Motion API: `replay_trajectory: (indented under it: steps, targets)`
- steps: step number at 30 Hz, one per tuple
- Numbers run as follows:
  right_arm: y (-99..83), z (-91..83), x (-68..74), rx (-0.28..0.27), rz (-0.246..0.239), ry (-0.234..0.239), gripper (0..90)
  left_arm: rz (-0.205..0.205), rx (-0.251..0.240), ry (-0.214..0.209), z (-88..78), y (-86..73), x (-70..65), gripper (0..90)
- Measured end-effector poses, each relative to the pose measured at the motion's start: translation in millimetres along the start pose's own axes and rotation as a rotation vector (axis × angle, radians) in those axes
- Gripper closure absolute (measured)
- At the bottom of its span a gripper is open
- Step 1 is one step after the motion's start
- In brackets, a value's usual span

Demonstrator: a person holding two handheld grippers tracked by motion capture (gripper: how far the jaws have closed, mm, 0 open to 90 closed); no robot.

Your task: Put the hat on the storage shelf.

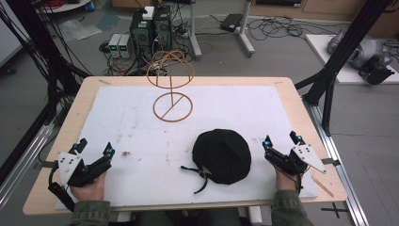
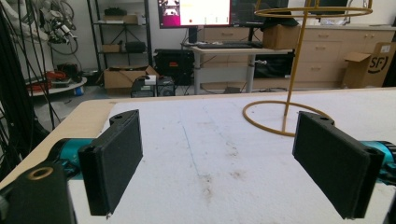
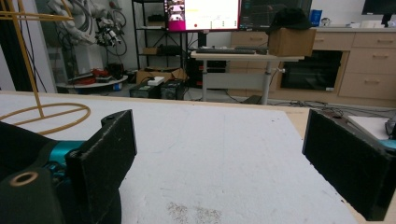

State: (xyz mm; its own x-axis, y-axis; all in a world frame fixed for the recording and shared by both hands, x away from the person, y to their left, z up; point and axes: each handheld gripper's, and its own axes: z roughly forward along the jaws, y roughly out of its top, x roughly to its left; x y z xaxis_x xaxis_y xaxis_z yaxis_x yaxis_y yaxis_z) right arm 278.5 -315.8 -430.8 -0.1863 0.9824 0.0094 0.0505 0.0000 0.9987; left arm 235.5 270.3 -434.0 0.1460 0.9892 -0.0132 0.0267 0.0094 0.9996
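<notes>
A black cap (image 1: 222, 155) lies on the white mat (image 1: 141, 122) at about five o'clock, strap trailing toward the person. At twelve o'clock stands a wire hat stand (image 1: 171, 84) (empty). The left gripper (image 1: 95, 147) rests at eight o'clock, the right gripper (image 1: 281, 139) at four; both have jaws wide apart, gripping nothing.

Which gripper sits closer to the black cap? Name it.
The right gripper: it rests just beside the black cap. The left gripper is far across the white mat.
</notes>
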Motion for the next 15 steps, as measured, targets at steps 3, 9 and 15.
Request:
replay_trajectory:
  steps: [3, 9, 15]
  targets:
    - [0.0, -0.5, 0.2, 0.001, 0.002, 0.002, 9.1, -0.005, 0.001, 0.002, 0.5, -0.2, 1.0, 16.3]
    - [-0.2, -0.6, -0.9, -0.001, 0.011, -0.001, 9.0, -0.004, 0.008, -0.003, 1.5, -0.5, 0.9, 16.3]
    - [-0.6, -0.2, -1.5, 0.005, 0.025, 0.005, 9.0, -0.009, 0.014, -0.001, 1.8, -0.9, 1.8, 16.3]
